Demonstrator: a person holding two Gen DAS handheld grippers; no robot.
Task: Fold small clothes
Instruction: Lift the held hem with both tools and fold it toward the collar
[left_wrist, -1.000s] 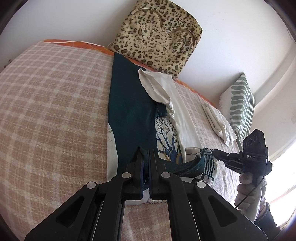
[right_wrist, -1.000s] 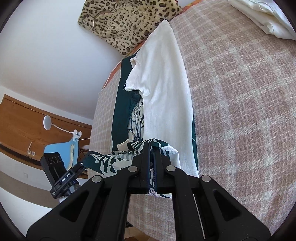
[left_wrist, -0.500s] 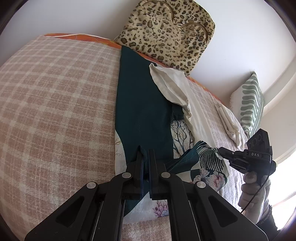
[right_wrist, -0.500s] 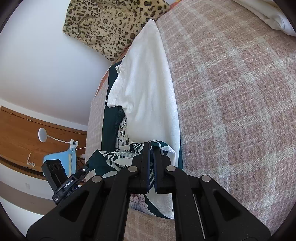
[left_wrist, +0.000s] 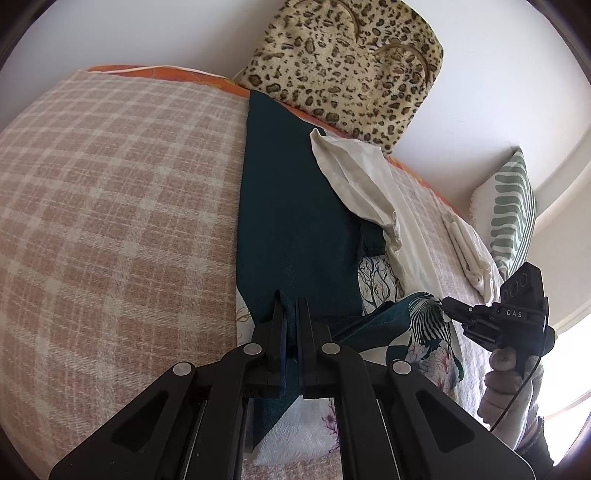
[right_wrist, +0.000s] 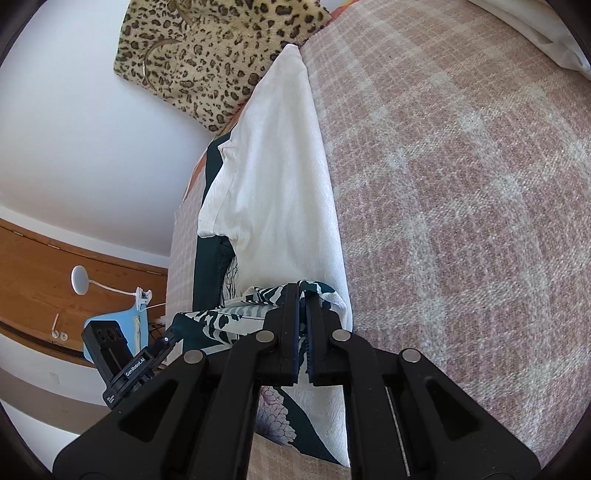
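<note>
A small garment, dark teal (left_wrist: 295, 221) on one half and white (left_wrist: 365, 184) on the other, lies lengthwise on the plaid blanket (left_wrist: 110, 221). Its near end is lifted and turned over, so the printed inner side (left_wrist: 421, 325) shows. My left gripper (left_wrist: 290, 301) is shut on the teal corner of that end. In the same view my right gripper (left_wrist: 447, 304), held by a hand (left_wrist: 506, 384), pinches the printed corner. From the right wrist, the right gripper (right_wrist: 302, 291) is shut on printed fabric (right_wrist: 229, 317) beside the white half (right_wrist: 277, 184); the left gripper (right_wrist: 168, 339) holds the other corner.
A leopard-print cushion (left_wrist: 347, 66) leans on the wall at the garment's far end. A folded white cloth (left_wrist: 469, 251) and a green striped pillow (left_wrist: 513, 210) lie to the right. Beyond the bed's left edge are a wood panel, a white lamp (right_wrist: 79, 280) and a blue chair (right_wrist: 122, 325).
Both grippers have carried the garment's near end forward over its body and a little lower. More of the printed inner side now shows beneath them.
</note>
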